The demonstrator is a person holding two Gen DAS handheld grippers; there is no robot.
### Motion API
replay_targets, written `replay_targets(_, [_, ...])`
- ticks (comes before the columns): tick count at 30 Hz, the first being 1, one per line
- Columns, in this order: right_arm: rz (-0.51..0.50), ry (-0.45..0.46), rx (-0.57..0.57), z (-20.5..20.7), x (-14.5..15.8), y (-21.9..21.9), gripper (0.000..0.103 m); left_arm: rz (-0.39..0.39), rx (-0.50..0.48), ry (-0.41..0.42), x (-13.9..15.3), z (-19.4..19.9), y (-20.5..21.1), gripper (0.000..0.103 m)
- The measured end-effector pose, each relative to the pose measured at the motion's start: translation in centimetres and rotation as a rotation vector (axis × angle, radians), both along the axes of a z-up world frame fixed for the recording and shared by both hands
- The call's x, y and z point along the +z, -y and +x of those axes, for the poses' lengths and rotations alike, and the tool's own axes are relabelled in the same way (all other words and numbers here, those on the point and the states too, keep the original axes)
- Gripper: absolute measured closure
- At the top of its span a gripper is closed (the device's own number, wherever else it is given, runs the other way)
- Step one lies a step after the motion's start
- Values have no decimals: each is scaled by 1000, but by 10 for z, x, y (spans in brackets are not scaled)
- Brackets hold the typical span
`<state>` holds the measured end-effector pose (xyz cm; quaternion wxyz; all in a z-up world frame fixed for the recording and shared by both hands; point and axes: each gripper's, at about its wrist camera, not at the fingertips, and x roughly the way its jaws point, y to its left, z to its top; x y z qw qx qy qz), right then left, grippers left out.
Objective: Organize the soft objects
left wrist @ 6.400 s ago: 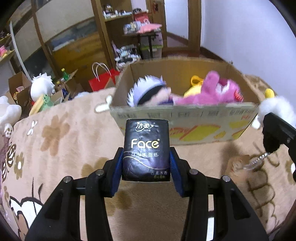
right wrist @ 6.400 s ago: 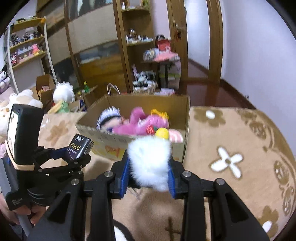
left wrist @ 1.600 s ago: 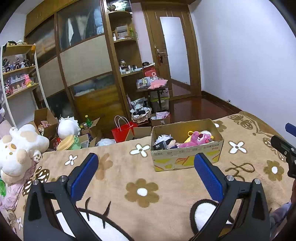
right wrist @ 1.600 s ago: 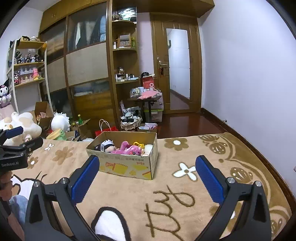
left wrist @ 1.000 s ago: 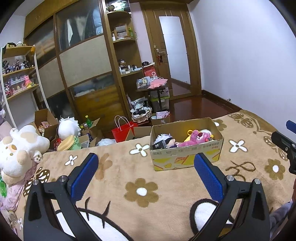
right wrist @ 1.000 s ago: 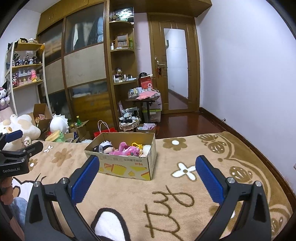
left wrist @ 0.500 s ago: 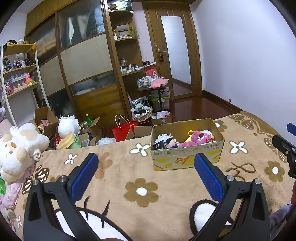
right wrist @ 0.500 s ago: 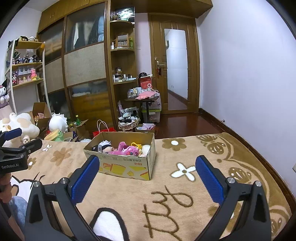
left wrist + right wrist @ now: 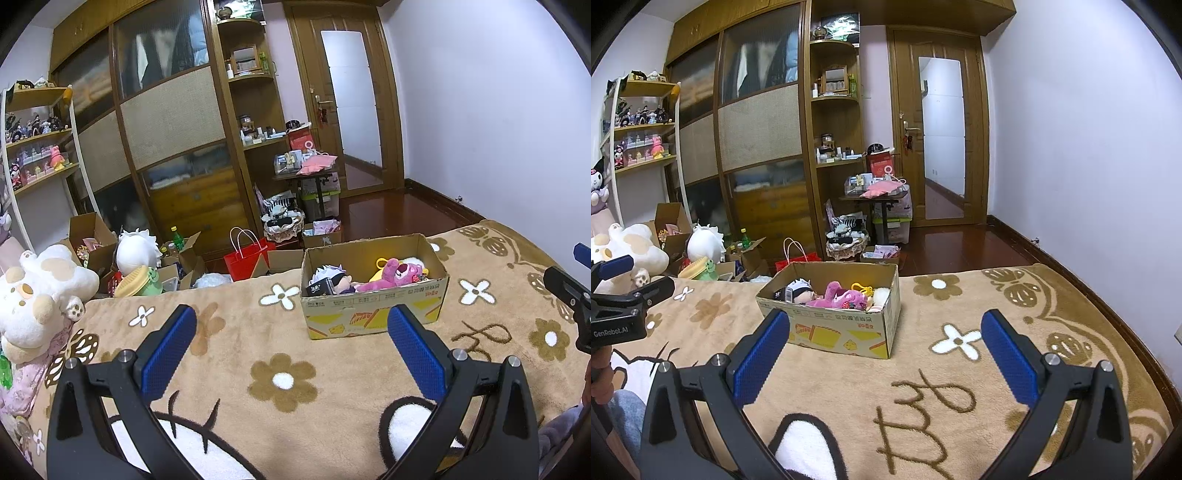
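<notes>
A cardboard box (image 9: 376, 317) stands on the tan flowered blanket (image 9: 236, 343); it also shows in the right wrist view (image 9: 834, 332). Inside lie a pink plush (image 9: 391, 275), a white-haired doll (image 9: 330, 275), a black tissue pack (image 9: 322, 287), a yellow toy (image 9: 382, 264) and a white fluffy toy (image 9: 881, 295). My left gripper (image 9: 291, 343) is open and empty, well back from the box. My right gripper (image 9: 884, 347) is open and empty, also back from the box.
A large white plush (image 9: 40, 291) lies at the blanket's left edge. Open cartons, a red bag (image 9: 247, 256) and a round white plush (image 9: 136, 251) crowd the floor beyond. A wooden wardrobe (image 9: 170, 140) and door (image 9: 351, 110) stand behind.
Since 6.4 s ago both grippers let go of the tissue pack and white fluffy toy, which now lie in the box, and drew back. Over the last second almost nothing moved.
</notes>
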<state>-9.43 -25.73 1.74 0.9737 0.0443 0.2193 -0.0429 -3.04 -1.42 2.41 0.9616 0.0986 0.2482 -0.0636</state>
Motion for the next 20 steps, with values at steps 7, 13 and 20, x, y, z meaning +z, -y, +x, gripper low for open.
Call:
replay_targets(7, [-1,-1,1,0,1,-2,0,-4,3,-5,-1,1,-2,1])
replay_targets(13, [-2,0,0,0,0,0,0,-1,1,-4,0,1,-2,1])
replay_targets(20, [-4,-2,1,-1,0,2,0,-2,2,-4,0,1,-1,1])
